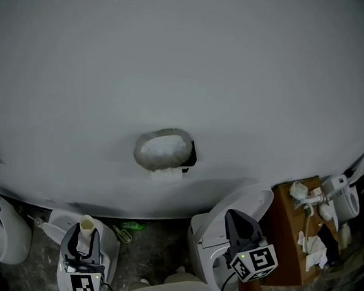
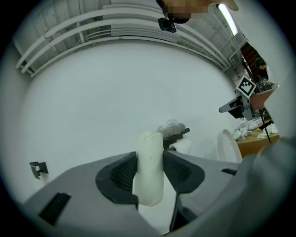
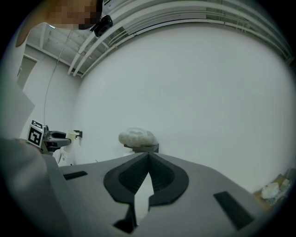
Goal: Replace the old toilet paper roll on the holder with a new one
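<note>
A black holder is fixed to the white wall, with a crumpled wad of white paper on top and a white roll just under it. My left gripper is shut on a bare cardboard tube, which stands upright between the pads, low and left of the holder. My right gripper is shut and empty, below and right of the holder. In the right gripper view the closed jaws point at the holder from a distance. Neither gripper touches the holder.
A white toilet with its lid up stands under my right gripper. At the right, a brown table carries tissue scraps. A white fixture sits at the far left, another white fixture under my left gripper, and a green item on the floor.
</note>
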`<act>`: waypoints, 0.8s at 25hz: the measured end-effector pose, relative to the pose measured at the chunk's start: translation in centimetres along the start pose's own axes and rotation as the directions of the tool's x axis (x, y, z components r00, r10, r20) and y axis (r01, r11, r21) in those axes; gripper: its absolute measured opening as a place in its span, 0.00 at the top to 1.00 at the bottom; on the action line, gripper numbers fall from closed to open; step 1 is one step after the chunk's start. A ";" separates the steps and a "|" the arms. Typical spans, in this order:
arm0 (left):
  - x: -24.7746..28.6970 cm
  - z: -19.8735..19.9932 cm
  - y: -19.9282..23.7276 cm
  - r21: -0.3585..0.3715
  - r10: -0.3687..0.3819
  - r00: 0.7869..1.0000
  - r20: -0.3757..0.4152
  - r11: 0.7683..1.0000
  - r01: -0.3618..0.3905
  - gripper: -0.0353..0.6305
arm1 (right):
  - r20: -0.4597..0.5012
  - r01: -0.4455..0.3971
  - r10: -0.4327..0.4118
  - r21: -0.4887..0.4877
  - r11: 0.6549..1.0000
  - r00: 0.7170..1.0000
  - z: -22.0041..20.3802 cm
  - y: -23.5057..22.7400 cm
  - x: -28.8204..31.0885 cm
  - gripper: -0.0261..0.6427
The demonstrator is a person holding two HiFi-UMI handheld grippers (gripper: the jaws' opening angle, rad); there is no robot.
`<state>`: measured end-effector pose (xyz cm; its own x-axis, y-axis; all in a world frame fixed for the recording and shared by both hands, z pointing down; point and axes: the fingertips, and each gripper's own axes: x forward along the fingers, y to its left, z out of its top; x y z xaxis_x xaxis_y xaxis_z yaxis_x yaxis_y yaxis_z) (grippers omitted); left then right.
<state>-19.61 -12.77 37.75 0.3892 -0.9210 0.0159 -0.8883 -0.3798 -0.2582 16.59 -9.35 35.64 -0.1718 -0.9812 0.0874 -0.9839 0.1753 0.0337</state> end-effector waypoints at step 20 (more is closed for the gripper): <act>1.6 0.4 -1.2 -0.018 -0.045 0.999 0.031 0.999 0.046 0.67 | -0.020 0.016 -0.017 -0.041 0.999 1.000 0.0 0.1 0.3 0.96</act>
<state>-17.82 -13.72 37.72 0.4361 -0.8999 -0.0024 -0.8740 -0.4230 -0.2393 16.41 -9.60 35.64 -0.1540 -0.9823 0.1070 -0.9838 0.1625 0.0761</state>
